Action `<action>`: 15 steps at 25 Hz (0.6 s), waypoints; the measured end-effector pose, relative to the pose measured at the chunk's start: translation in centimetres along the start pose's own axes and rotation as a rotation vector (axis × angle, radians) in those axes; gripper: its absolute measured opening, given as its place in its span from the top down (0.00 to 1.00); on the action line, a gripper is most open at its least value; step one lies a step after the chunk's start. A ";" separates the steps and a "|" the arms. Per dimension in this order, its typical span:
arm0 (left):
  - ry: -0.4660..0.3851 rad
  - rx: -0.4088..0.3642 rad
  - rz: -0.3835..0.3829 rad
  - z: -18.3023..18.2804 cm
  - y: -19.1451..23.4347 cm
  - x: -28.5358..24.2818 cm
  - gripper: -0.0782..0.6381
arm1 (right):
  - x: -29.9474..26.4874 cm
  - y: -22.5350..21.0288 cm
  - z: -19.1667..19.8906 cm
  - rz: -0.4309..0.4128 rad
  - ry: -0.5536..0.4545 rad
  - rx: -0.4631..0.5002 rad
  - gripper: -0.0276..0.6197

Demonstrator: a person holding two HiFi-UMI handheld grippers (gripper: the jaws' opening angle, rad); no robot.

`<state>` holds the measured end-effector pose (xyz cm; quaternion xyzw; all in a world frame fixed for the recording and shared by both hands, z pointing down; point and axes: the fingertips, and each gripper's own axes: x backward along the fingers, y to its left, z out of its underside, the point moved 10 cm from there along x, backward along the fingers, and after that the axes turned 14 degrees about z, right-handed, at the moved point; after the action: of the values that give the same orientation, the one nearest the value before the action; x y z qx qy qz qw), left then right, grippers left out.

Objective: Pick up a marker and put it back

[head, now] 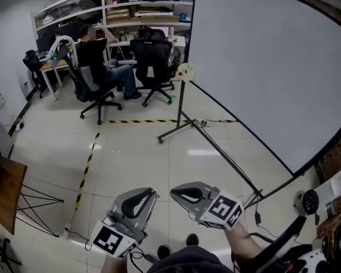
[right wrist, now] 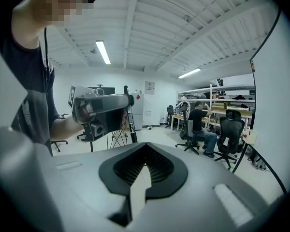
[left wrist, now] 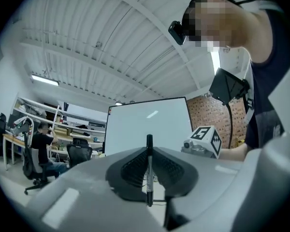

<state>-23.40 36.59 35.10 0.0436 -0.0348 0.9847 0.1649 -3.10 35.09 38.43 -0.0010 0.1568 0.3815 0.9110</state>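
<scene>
A thin black marker (left wrist: 149, 170) stands upright between the dark ribbed pads of my left gripper (left wrist: 149, 151), which is shut on it. The right gripper view shows that gripper from the side, with the marker (right wrist: 129, 122) sticking out above and below its tip. My right gripper (right wrist: 146, 146) is shut with nothing between its pads. In the head view the left gripper (head: 152, 194) and the right gripper (head: 174, 191) are low in the picture, tips close together above the floor, and the marker is too small to make out. The big whiteboard (head: 261, 56) stands to the right.
The whiteboard's black stand legs (head: 179, 127) and a cable run across the tiled floor. A person sits on an office chair (head: 96, 90) at a far desk, beside a second chair (head: 153, 61). Yellow-black tape (head: 88, 164) marks the floor. A wooden table (head: 3, 192) stands at left.
</scene>
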 end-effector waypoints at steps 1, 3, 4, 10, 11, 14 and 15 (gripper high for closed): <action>-0.006 0.011 0.006 0.3 -0.1 0.4 0.85 | 0.1 0.5 0.4 0.010 0.008 -0.010 0.96; -0.035 0.030 0.013 0.5 -0.5 0.9 0.85 | 0.4 1.3 0.9 0.034 0.026 -0.022 0.96; -0.044 0.034 0.017 0.4 -0.6 1.0 0.85 | 0.6 1.6 1.0 0.046 0.031 -0.025 0.96; -0.020 -0.012 0.058 -0.2 -1.5 0.5 0.85 | 2.5 1.8 1.2 0.085 0.019 -0.038 0.96; -0.021 -0.014 0.058 -0.3 -1.7 0.1 0.85 | 3.0 1.7 1.4 0.092 0.015 -0.042 0.96; 0.004 -0.029 0.059 -0.5 -2.3 -0.9 0.85 | 4.5 1.1 1.9 0.119 0.002 -0.062 0.96; 0.014 -0.034 0.062 -0.5 -2.6 -1.3 0.85 | 5.0 0.9 2.1 0.128 -0.006 -0.072 0.96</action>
<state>-21.36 38.65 34.63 0.0330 -0.0516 0.9889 0.1354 0.19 39.47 39.13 -0.0225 0.1402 0.4442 0.8846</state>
